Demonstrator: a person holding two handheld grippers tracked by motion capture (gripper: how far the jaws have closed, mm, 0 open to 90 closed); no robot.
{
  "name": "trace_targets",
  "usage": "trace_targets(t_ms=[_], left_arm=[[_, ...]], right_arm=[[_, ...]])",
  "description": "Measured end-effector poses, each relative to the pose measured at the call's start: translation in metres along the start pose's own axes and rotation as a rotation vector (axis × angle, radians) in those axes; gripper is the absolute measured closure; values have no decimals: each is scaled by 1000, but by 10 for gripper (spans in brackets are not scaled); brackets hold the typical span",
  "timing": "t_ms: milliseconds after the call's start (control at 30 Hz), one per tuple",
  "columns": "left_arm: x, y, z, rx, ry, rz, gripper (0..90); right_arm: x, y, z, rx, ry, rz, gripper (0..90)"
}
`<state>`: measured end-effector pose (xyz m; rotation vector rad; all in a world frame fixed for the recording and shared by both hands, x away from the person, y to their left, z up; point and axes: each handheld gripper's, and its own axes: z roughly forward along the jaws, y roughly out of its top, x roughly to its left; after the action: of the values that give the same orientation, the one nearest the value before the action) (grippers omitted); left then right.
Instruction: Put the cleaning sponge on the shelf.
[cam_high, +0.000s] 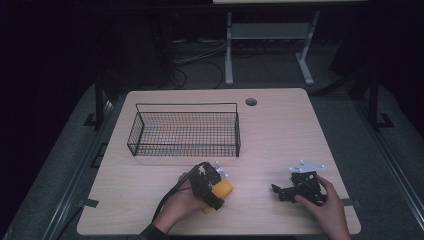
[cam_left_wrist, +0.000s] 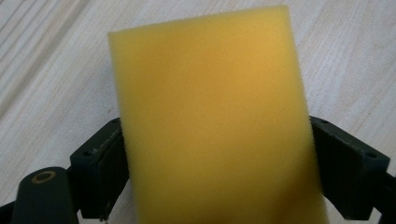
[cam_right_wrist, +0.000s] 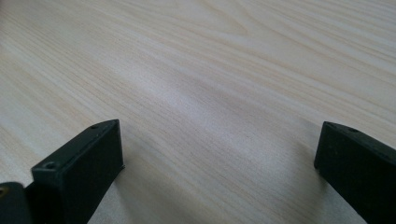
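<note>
A yellow sponge (cam_high: 224, 188) lies flat on the wooden table (cam_high: 280, 130) near its front edge, left of centre. My left gripper (cam_high: 214, 194) reaches over it from the left. In the left gripper view the sponge (cam_left_wrist: 210, 116) spans the whole gap, and both black pads (cam_left_wrist: 109, 163) touch its sides. My right gripper (cam_high: 281, 193) rests low over bare wood at the front right, held in a hand. Its jaws (cam_right_wrist: 219, 140) stand wide apart with nothing between them.
A black wire basket (cam_high: 186, 105) stands at the back left of the table, and I see nothing in it. A round cable hole (cam_high: 251, 102) sits near the far edge. Beyond the table are a white stand's legs (cam_high: 229, 60) and cables on the dark floor.
</note>
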<state>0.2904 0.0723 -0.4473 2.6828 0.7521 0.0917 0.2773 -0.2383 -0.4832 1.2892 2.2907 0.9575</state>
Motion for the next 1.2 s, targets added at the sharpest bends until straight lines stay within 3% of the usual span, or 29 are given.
trace_targets(t_ms=[767, 1200], left_arm=[[2, -3, -7, -17, -14, 4, 207], [8, -6, -24, -47, -12, -9, 209]], right_arm=[[0, 0, 0, 1, 0, 0, 4], [0, 0, 0, 1, 0, 0, 4]])
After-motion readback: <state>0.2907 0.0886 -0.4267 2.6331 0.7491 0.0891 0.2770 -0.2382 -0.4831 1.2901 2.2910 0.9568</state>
